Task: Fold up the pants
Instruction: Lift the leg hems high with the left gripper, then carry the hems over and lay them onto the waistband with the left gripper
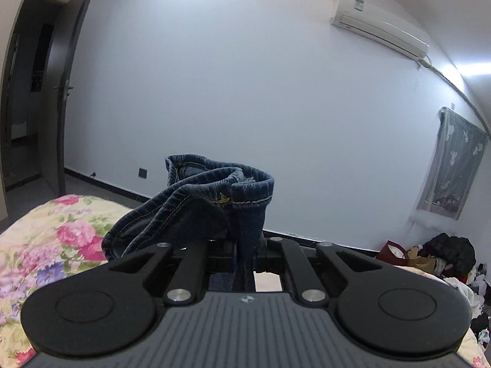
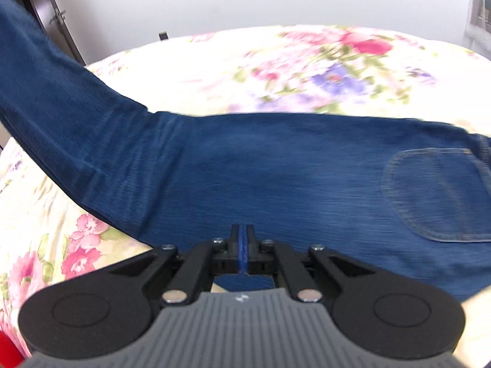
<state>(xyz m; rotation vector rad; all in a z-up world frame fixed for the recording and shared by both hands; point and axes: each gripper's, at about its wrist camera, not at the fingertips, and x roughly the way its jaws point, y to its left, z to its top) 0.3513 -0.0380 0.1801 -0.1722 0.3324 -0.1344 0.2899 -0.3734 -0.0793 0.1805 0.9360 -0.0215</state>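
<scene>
Gripping a bunched hem of the jeans, left gripper holds it above the floral bedspread | right gripper clamps denim mid-leg | trousers draped across bed

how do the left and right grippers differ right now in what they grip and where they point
The left gripper pinches a bunched hem of the jeans lifted clear of the bed, facing the wall; the right gripper pinches a flat edge low over the bed, angled down. The left has thick folds between its jaws; the right only a thin layer. Both are shut on denim.
</scene>
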